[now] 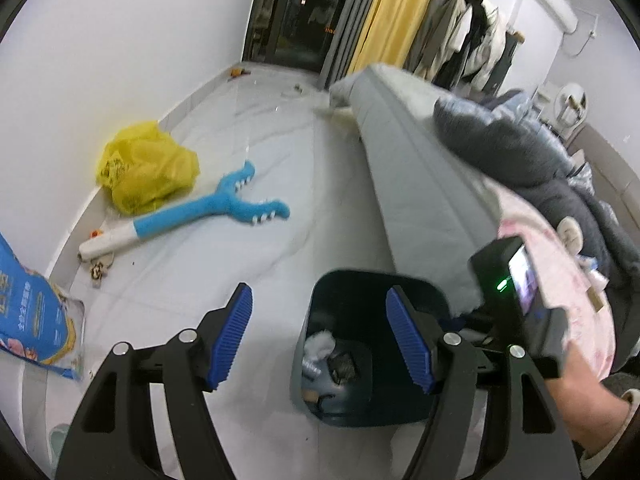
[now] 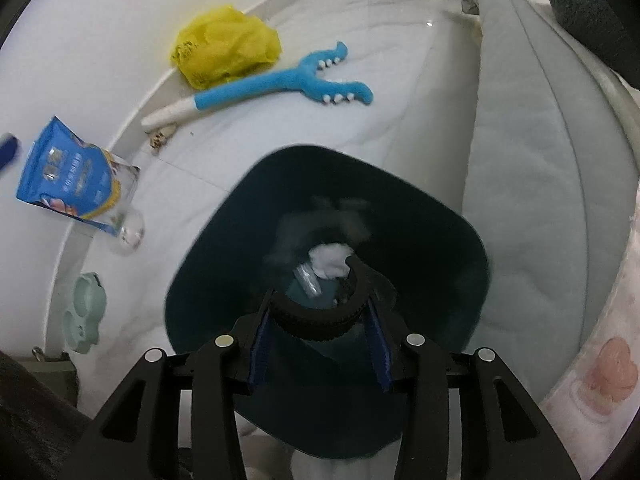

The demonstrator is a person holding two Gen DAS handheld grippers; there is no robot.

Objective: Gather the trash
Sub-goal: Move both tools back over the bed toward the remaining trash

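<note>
A dark teal trash bin [image 1: 356, 280] stands on the white floor beside the bed. It holds a crumpled white tissue [image 2: 332, 262], a clear wrapper [image 2: 308, 282] and other scraps. My right gripper [image 2: 320, 340] points down into the bin [image 2: 240, 240], shut on a black ribbed ring [image 2: 316, 318] that spans its blue pads. My left gripper [image 1: 320, 340] hangs open and empty above the floor, at the bin's left rim. On the floor by the wall lie a yellow plastic bag [image 1: 144, 168] and a blue printed pouch [image 2: 72, 180].
A blue and white plush toy [image 1: 208, 212] lies on the floor near the yellow bag. A clear cup [image 2: 130, 232] and a pale green bowl [image 2: 84, 312] sit by the wall. The grey mattress [image 1: 420, 184] with bedding borders the bin on the right. A person's hand [image 1: 580, 384] reaches in from the right.
</note>
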